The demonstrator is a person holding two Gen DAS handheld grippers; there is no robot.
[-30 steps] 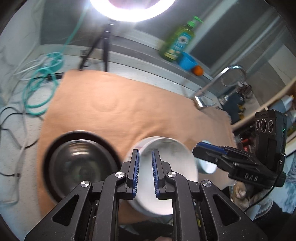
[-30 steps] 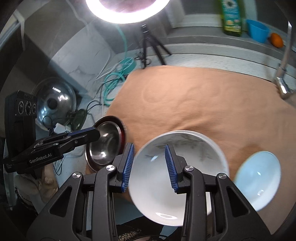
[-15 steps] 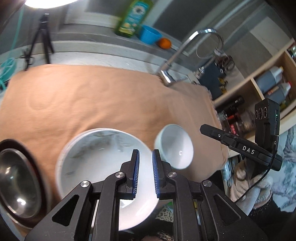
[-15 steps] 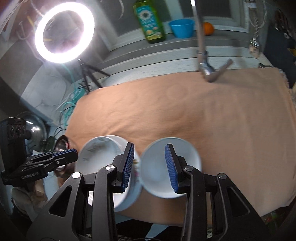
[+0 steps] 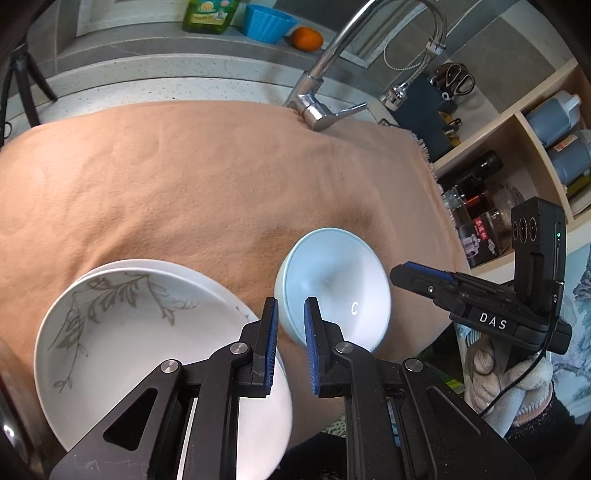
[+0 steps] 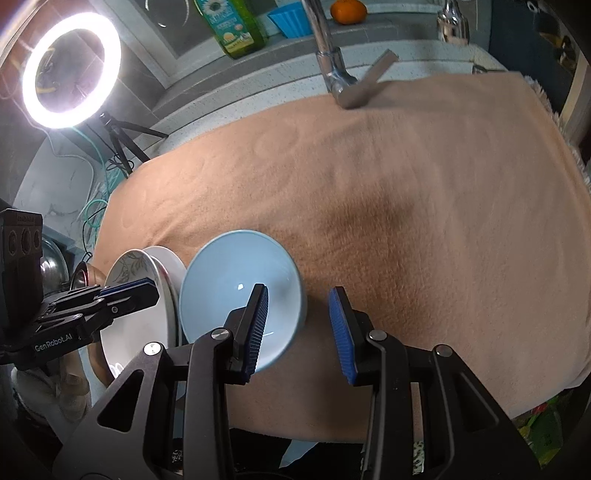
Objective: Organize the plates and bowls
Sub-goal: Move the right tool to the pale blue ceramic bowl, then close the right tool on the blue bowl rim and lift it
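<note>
A home kitchen, shown by a chrome faucet (image 5: 321, 110) at a speckled stone counter (image 5: 166, 79), a dish soap bottle (image 6: 232, 26) kept on the ledge, shelves (image 5: 517, 147) stocked with bottles, a ring light (image 6: 70, 70) set up for filming.

I see a counter (image 5: 155, 75) draped with a peach cloth (image 5: 207, 177). On the cloth, just past my left fingertips (image 5: 267, 332), lies a pale blue bowl (image 5: 332, 288), and left of them a white plate with a leaf print (image 5: 122, 332), stacked on another white plate (image 6: 168, 262).
</note>
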